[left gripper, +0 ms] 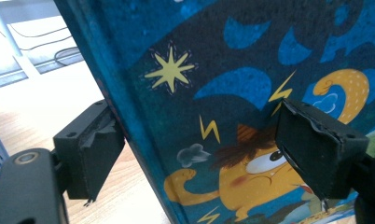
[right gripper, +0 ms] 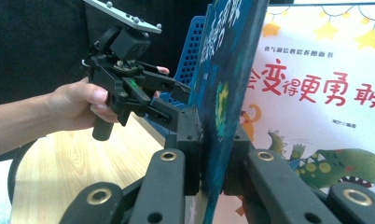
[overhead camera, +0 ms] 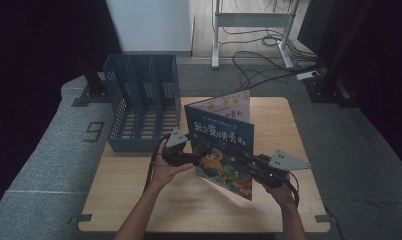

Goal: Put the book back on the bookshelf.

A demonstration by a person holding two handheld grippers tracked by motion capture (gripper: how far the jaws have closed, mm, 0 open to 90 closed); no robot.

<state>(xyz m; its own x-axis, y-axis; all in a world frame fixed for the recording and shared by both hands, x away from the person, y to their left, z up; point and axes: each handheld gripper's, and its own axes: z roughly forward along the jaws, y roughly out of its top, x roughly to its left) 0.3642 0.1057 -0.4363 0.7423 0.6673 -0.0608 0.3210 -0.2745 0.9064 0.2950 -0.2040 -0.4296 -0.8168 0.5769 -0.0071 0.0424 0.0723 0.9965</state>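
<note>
- Blue picture book (overhead camera: 220, 150) stands upright on its lower edge near the middle of the wooden worktop (overhead camera: 139, 200), front cover toward the person, held between the two grippers.
- Cover: dark blue, yellow star, lightning marks, an orange cartoon creature; white Chinese title across the top.
- A second book (overhead camera: 229, 106) with a pale cover, red characters and a green dinosaur stands just behind the blue one; the high view shows its top edge above and to the right of it.
- Right gripper (overhead camera: 249, 167): fingers closed tight on the blue book's edge, one finger on each face; the right gripper view shows the cover pinched between the pads (right gripper: 190, 135).
- Left gripper (overhead camera: 191, 150): at the book's left side, near the spine. Fingers spread wide in the left gripper view, one (left gripper: 90, 149) behind the spine edge, the other (left gripper: 316, 149) in front of the cover. Cannot tell whether either pad touches the book; no grip visible.
- Left hand (overhead camera: 166, 167) wraps the left gripper's handle; right hand (overhead camera: 281, 192) is under the grey plate of the right one.
- Blue slotted file rack (overhead camera: 141, 100) sits at the worktop's far-left corner, just beyond the left gripper, its compartments open toward the top.
</note>
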